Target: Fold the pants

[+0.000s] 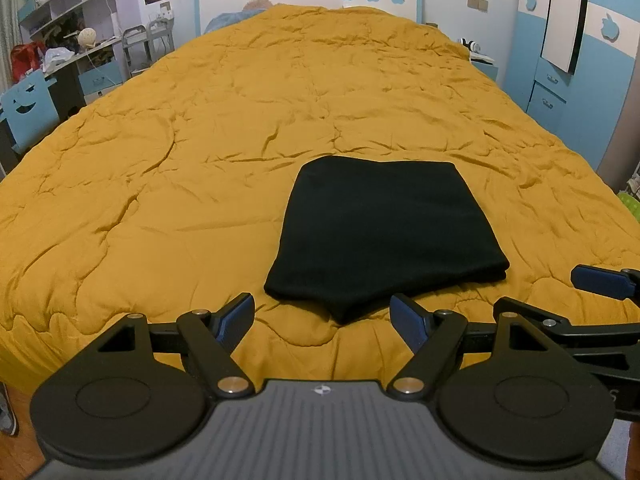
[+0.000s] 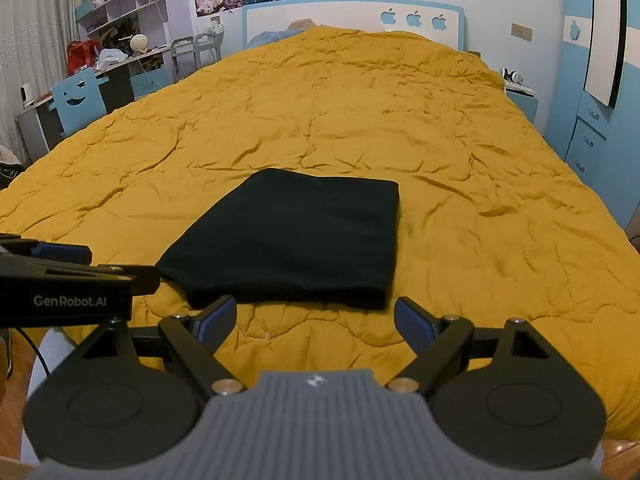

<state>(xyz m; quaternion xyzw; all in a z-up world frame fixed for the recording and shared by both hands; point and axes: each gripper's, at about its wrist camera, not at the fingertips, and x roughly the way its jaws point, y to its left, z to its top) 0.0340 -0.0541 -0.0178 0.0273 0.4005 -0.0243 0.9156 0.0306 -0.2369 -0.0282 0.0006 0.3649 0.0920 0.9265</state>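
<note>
Pants (image 1: 384, 232) lie folded compact on the quilt (image 1: 160, 160), just ahead of left gripper (image 1: 322, 316) and right gripper (image 2: 316, 318) (both spread, empty). Folding appears complete; only withdrawal remains.

The left black two-finger gripper with blue pads (image 1: 322, 318) is hovering with its jaws spread wide, holding nothing. Just beside it, the right matching black gripper (image 2: 315, 320) is doing likewise.
</note>
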